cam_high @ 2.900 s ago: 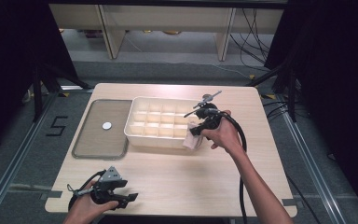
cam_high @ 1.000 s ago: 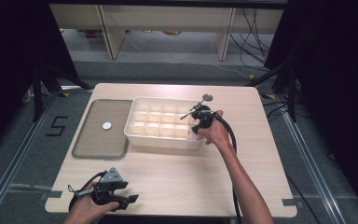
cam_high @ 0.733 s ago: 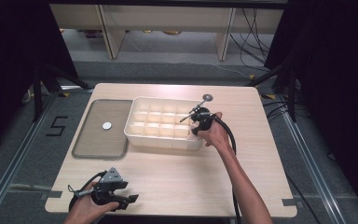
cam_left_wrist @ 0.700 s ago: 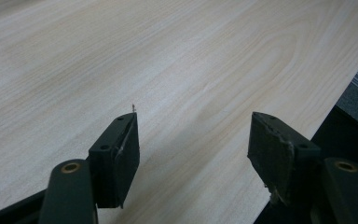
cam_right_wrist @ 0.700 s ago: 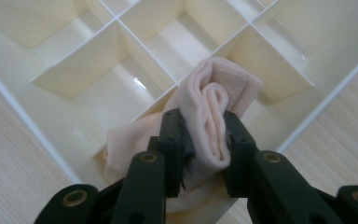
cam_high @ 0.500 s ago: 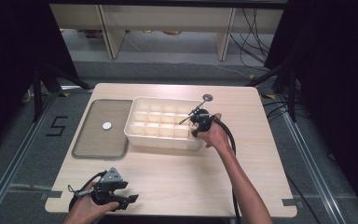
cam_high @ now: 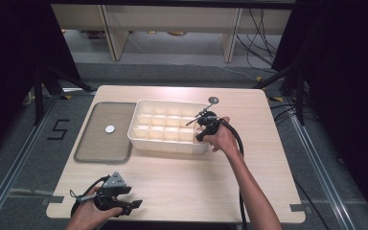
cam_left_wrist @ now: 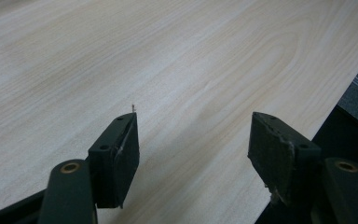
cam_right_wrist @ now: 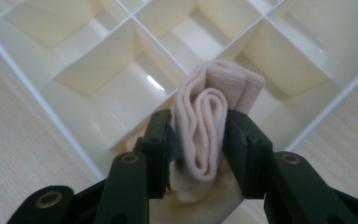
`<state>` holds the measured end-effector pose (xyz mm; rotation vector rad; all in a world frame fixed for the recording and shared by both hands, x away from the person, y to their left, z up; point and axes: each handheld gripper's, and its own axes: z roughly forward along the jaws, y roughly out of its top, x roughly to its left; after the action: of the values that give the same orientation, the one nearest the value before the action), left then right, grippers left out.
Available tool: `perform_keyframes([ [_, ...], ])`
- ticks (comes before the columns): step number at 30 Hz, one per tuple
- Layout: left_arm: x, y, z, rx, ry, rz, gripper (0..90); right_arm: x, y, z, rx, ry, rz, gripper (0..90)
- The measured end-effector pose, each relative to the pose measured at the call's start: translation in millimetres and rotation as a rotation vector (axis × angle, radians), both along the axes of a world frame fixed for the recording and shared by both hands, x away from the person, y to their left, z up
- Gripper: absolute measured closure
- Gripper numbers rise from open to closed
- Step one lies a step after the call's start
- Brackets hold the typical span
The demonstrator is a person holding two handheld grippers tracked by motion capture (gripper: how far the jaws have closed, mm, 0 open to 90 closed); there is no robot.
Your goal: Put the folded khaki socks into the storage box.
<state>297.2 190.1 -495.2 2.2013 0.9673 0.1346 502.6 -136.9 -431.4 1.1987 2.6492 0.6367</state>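
Note:
A rolled pale pink cloth [cam_right_wrist: 219,84] sits between the jaws of my right gripper [cam_right_wrist: 198,116], and both pads touch it. The jaws have just been opening around the roll. In the right gripper view the cloth's lower end reaches down into a corner compartment of the cream divided box [cam_right_wrist: 37,107]. In the high view the right gripper [cam_high: 200,132] hangs over the near right corner of that box [cam_high: 139,136]. My left gripper [cam_high: 132,205] rests at the table's near left edge. Its jaws stand open over bare wood in the left gripper view [cam_left_wrist: 193,135].
A shallow grey tray [cam_high: 91,148] lies left of the box with a small white disc [cam_high: 109,129] in it. A black cable [cam_high: 237,139] trails from the right gripper along the forearm. The table edge [cam_left_wrist: 340,79] drops off beside the left gripper.
The right gripper moved from the box's near right corner to above its corner compartment, carrying the cloth, then held still. The left gripper has not moved.

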Motion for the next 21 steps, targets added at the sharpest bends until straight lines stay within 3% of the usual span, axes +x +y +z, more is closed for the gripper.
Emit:
perform_keyframes([
  [1, -0.1, -0.4, 0.0, -0.006, -0.001, 0.005, 32.8, 0.6, -2.7, 5.4, 0.024, -0.036, 0.011, 63.3],
  [3, -0.1, -0.8, -0.2, -0.007, -0.002, 0.010, 32.8, 0.2, -3.2, 9.0, 0.040, -0.030, -0.005, 63.9],
  [4, 0.4, -0.3, -0.1, 0.004, -0.004, 0.008, 32.8, 0.4, -4.4, 15.3, 0.058, -0.044, -0.007, 69.8],
  [5, 0.0, -0.7, -0.2, -0.002, -0.003, 0.009, 32.8, 0.4, -4.4, 15.3, 0.058, -0.044, -0.007, 69.8],
  [6, -1.0, -2.1, -0.6, -0.026, 0.001, 0.015, 32.8, 0.7, -5.3, 19.0, 0.075, -0.049, 0.004, 76.0],
  [10, 0.6, -0.6, -1.4, 0.014, 0.000, 0.012, 32.8, 4.0, -5.3, 16.4, 0.063, -0.042, 0.025, 81.9],
  [11, 0.2, -0.4, -0.8, -0.008, 0.007, 0.001, 32.9, 4.9, -4.2, 12.0, 0.059, -0.032, 0.021, 83.3],
  [16, 0.9, 0.4, -0.9, 0.004, 0.001, 0.001, 33.0, 5.3, -2.4, 5.3, 0.048, -0.004, 0.012, 84.6],
  [21, 0.1, -0.6, -1.5, 0.007, 0.003, 0.004, 33.0, 5.7, 4.0, -3.7, 0.006, 0.019, 0.033, 85.2],
])
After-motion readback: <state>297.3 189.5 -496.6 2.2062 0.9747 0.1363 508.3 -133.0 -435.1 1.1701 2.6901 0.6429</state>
